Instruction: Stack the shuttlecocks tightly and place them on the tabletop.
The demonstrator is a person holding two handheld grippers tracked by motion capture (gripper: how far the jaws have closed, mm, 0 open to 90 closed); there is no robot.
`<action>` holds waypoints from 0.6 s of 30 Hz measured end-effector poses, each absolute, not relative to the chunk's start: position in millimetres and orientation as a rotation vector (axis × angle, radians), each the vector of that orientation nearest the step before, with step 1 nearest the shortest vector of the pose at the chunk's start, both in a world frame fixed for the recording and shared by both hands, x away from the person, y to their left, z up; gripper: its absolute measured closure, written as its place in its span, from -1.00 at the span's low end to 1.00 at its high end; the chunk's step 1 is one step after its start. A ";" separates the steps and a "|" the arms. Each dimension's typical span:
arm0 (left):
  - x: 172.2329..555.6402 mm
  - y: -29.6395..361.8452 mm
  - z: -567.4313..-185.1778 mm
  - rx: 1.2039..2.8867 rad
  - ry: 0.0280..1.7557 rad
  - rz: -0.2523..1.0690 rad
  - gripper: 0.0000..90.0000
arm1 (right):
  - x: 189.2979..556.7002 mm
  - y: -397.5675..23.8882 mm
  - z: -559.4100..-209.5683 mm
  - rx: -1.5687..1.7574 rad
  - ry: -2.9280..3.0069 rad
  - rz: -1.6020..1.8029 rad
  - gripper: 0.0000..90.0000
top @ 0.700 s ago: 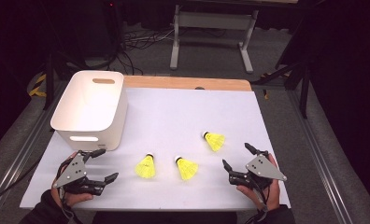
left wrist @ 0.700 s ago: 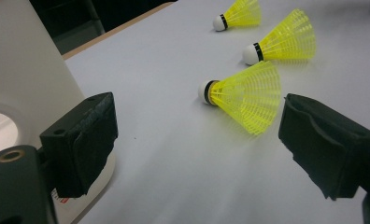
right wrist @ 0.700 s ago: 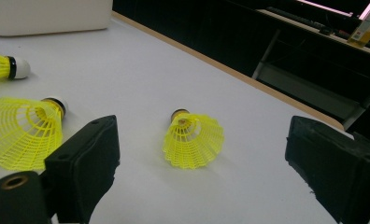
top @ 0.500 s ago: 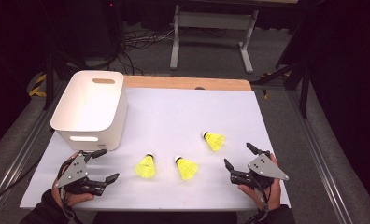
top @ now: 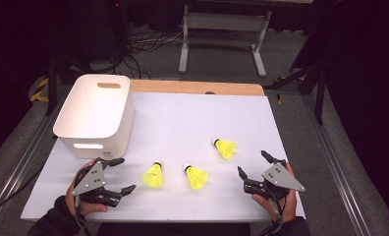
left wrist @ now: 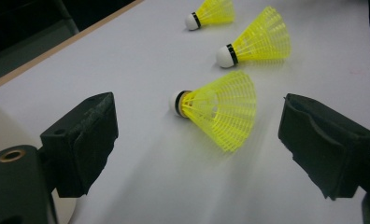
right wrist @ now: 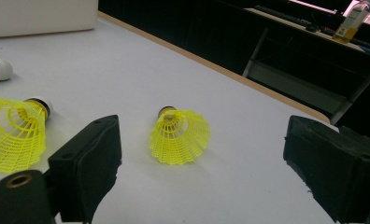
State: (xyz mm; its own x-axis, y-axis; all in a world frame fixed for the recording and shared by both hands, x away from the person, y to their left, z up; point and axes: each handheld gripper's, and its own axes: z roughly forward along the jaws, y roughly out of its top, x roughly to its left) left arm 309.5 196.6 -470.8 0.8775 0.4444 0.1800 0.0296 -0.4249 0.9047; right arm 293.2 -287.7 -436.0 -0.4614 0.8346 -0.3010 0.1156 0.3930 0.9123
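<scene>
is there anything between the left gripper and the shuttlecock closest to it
Nothing visible. The left gripper has its jaws open and points at the nearest shuttlecock, with only bare white table between them. The left gripper view shows the same: the shuttlecock lies on its side ahead of the open jaws, untouched. The white bin sits off to the side.

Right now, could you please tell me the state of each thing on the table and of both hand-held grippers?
Left hand-held gripper: open, holding nothing.
Right hand-held gripper: open, holding nothing.
Left shuttlecock: lying on its side, untouched.
Middle shuttlecock: lying on its side, untouched.
Right shuttlecock: lying on its side, untouched.
Bin: upright, nothing visible inside.
</scene>
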 end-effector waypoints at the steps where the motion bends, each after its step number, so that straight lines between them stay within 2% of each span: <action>1: 310.5 192.3 -470.5 1.982 0.336 0.481 -0.71 | 293.3 -287.7 -436.3 0.820 1.845 1.121 -0.72; 11: 326.0 158.5 -467.2 2.071 0.249 0.453 -0.56 | 294.7 -285.0 -438.9 0.823 1.863 1.103 -0.71; 18: 336.1 143.8 -470.1 2.151 0.171 0.461 -0.23 | 294.3 -285.3 -439.9 0.823 1.870 1.095 -0.69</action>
